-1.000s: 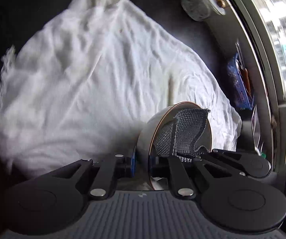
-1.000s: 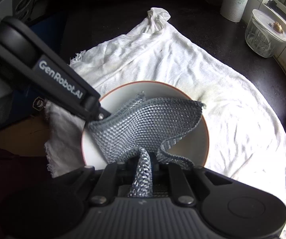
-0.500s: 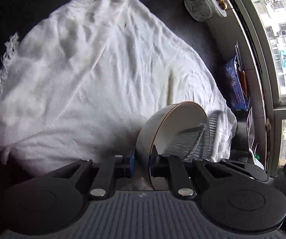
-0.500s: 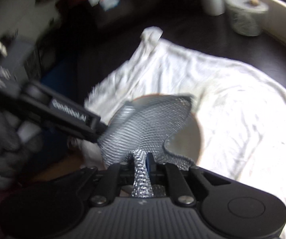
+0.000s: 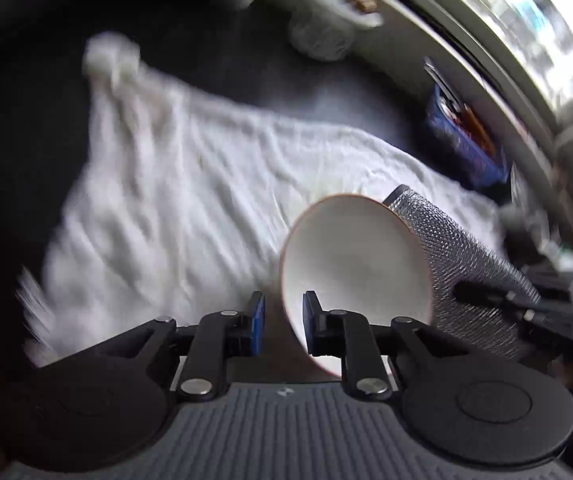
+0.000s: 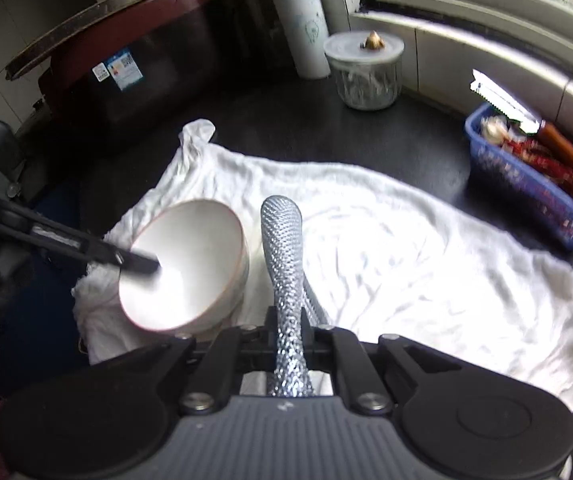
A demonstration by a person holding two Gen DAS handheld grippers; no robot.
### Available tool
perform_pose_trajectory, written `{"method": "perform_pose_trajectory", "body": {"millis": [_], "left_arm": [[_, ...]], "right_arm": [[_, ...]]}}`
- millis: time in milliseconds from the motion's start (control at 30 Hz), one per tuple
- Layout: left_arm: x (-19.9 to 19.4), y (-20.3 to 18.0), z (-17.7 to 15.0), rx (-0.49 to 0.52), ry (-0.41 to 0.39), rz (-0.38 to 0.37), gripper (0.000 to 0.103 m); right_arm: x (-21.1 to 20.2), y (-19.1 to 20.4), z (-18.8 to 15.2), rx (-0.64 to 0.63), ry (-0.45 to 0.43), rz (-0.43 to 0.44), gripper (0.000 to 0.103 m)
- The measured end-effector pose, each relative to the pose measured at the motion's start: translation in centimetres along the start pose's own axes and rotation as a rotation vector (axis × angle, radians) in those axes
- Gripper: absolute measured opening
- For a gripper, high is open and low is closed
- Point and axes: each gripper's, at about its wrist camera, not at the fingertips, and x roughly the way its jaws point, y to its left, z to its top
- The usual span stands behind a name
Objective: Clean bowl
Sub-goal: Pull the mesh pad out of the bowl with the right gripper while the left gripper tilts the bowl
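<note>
A white bowl with a thin orange rim is held tilted on its side above the white towel. My left gripper is shut on the bowl's rim, one pad inside and one outside. In the right wrist view the bowl sits left of centre with the left gripper's finger reaching into it. My right gripper is shut on a silver mesh scrubbing cloth, which stands up just right of the bowl and outside it. The cloth also shows in the left wrist view.
A dark countertop carries the towel. A lidded glass jar and a paper roll stand at the back. A blue basket of packets sits at the right by the window sill. A dark appliance stands back left.
The mesh cloth has come out of the bowl and now stands to its right. Both grippers have lifted and pulled back, and the bowl's inside is now bare.
</note>
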Motion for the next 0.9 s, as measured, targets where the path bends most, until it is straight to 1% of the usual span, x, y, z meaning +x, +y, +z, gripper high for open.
{"method": "perform_pose_trajectory", "body": {"millis": [33,100,200,233,267,333,400,500,533,567,633,800,900], "left_arm": [[-0.8,-0.8,0.2,0.067,-0.021,0.028,0.019],[-2.1,-1.9,0.5,0.141,-0.046,0.022,0.02],[-3.0,-3.6,0.7,0.215,-0.048,-0.042,0.02],[-3.0,-4.2,0.6,0.242,-0.04,-0.065,0.02],[-2.7,-4.7,0.4,0.266,-0.028,-0.076,0.02],[-2.0,-5.5,0.1,0.301,-0.004,-0.077,0.02],[-1.4,-6.3,-0.6,0.331,0.016,-0.082,0.02],[-1.1,-6.6,-1.1,0.338,0.035,-0.1,0.02],[-1.2,-6.6,-1.3,0.337,0.036,-0.098,0.02],[-1.2,-6.6,-1.5,0.336,0.037,-0.097,0.02],[-1.3,-6.6,-1.8,0.329,0.039,-0.097,0.02],[-1.4,-6.0,-1.9,0.292,0.039,-0.106,0.02],[-1.2,-5.8,-1.9,0.269,0.044,-0.121,0.02]], "right_arm": [[0.0,0.2,-0.2,-0.007,-0.006,-0.011,0.007],[-0.5,0.7,-0.2,-0.035,-0.056,-0.051,0.007],[-1.9,1.3,0.3,-0.073,-0.16,-0.114,0.007],[-2.1,1.5,0.5,-0.097,-0.173,-0.13,0.01],[-1.9,1.8,0.7,-0.127,-0.157,-0.139,0.011],[0.1,2.9,0.0,-0.249,-0.055,-0.159,0.011],[1.7,3.9,-1.4,-0.336,0.008,-0.15,0.011],[2.8,4.7,-2.6,-0.365,0.028,-0.108,0.013],[3.1,4.8,-2.6,-0.353,0.045,-0.087,0.025],[3.1,4.8,-2.6,-0.334,0.057,-0.067,0.041],[2.6,4.3,-2.4,-0.264,0.046,-0.028,0.058],[0.5,1.4,-1.6,-0.028,0.015,0.056,0.06],[-0.1,0.4,-1.2,0.06,0.0,0.076,0.06]]}}
